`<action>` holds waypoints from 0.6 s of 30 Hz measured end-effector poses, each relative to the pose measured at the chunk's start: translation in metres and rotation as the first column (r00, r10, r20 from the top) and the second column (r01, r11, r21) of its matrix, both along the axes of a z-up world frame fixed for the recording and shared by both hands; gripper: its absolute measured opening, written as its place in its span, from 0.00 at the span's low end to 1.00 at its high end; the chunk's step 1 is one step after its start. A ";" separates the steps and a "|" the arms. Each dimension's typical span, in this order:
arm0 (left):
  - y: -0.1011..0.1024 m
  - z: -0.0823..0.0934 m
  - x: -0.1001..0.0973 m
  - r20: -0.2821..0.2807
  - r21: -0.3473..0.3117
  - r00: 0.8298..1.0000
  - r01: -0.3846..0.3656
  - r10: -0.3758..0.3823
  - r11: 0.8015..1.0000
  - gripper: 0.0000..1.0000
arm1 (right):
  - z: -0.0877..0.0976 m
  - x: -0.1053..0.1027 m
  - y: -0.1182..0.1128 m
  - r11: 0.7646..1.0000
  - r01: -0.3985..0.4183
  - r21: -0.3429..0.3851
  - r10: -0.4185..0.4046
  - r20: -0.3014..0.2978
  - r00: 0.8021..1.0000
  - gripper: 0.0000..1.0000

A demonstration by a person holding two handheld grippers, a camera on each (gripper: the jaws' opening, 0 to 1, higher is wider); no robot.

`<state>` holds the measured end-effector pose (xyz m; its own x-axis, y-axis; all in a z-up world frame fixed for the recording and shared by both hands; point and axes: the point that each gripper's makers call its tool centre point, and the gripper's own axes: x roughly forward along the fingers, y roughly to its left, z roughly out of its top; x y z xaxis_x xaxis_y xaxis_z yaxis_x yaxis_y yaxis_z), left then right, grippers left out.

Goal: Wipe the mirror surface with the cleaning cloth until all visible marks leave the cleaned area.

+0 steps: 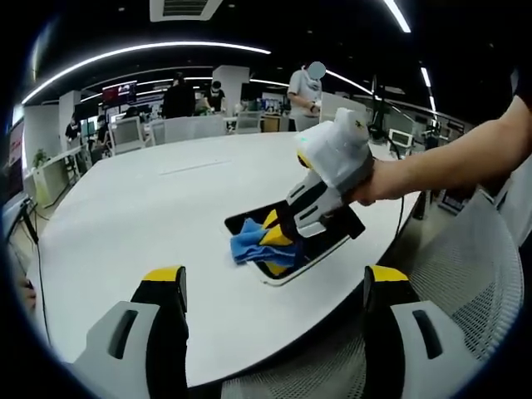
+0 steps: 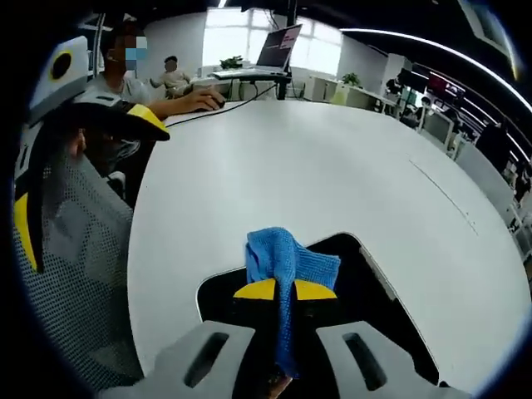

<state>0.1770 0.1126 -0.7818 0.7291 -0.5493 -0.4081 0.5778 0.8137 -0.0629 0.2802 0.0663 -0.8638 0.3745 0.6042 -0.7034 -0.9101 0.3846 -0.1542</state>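
A dark rectangular mirror (image 1: 337, 237) with a white edge lies flat on the white table (image 1: 166, 208) near its front rim. My right gripper (image 1: 274, 234) reaches in from the right and presses a blue cleaning cloth (image 1: 249, 248) onto the mirror. In the right gripper view the cloth (image 2: 287, 258) hangs pinched between the yellow-tipped jaws of the right gripper (image 2: 285, 291), above the mirror (image 2: 374, 307). My left gripper (image 1: 274, 278) stands open at the table's near edge, short of the mirror, with nothing between its jaws.
A grey mesh chair (image 1: 465, 274) stands at the table's right edge, also seen as the mesh chair (image 2: 79, 274). A laptop (image 2: 278, 46) and seated people (image 2: 125, 79) are at the table's far end. Desks, monitors and standing people (image 1: 307, 91) fill the room behind.
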 end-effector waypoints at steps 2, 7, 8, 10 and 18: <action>0.000 0.000 0.000 0.001 -0.001 1.000 -0.001 0.001 1.000 0.86 | 0.000 0.007 -0.001 1.000 0.016 0.003 -0.016 -0.002 1.000 0.00; 0.000 0.000 0.000 0.002 -0.001 1.000 -0.001 0.001 1.000 0.86 | 0.000 0.022 -0.003 0.999 0.045 0.001 -0.045 0.004 0.999 0.00; 0.000 0.000 0.000 0.002 -0.001 1.000 -0.001 0.001 1.000 0.86 | 0.001 0.023 -0.003 0.999 0.044 -0.006 -0.044 0.010 0.999 0.00; 0.000 0.000 0.000 0.003 -0.002 1.000 -0.002 0.002 1.000 0.86 | 0.001 0.027 -0.003 0.999 0.046 -0.013 -0.046 0.016 0.999 0.00; 0.001 0.000 0.000 0.005 -0.002 1.000 -0.006 0.006 1.000 0.86 | 0.000 0.052 -0.004 0.997 0.081 -0.017 -0.081 0.017 0.997 0.00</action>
<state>0.1773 0.1134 -0.7816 0.7344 -0.5459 -0.4033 0.5735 0.8169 -0.0615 0.3324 0.0619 -0.8634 0.4335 0.5587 -0.7070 -0.8733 0.4542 -0.1765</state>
